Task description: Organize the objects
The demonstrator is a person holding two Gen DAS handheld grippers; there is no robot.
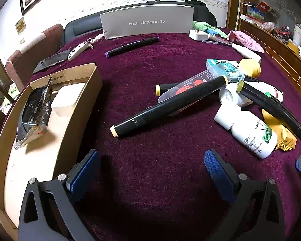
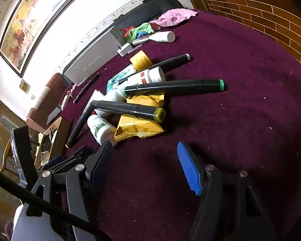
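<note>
Fingers of left gripper [image 1: 150,172] and right gripper [image 2: 144,164] stand apart, empty, above maroon cloth [image 1: 150,180]. Markers pile [image 1: 168,104] lies far-right of cardboard box [image 1: 84,98].

Table cloth [image 1: 150,170]: plush purple-maroon fabric, matt, fuzzy nap, lint specks. Cardboard box [image 1: 84,100]: raw brown corrugated paperboard, matt, pale smooth floor inside. Foil packet [image 1: 33,112] in it: crinkled, glossy black-silver. White block [image 1: 67,99] beside the packet: smooth, matt. Markers [image 1: 166,105]: black plastic, satin sheen, coloured caps. Bottle [image 1: 252,134]: glossy white plastic, paper label. Yellow pouch [image 2: 138,126]: shiny crinkled film, serrated edge. Gripper pads [image 1: 215,166]: blue ribbed rubbery texture; black matt frames, metal rivets. Grey box [image 1: 146,22]: matt card. Pink cloth [image 2: 174,16]: rough terry.
</note>
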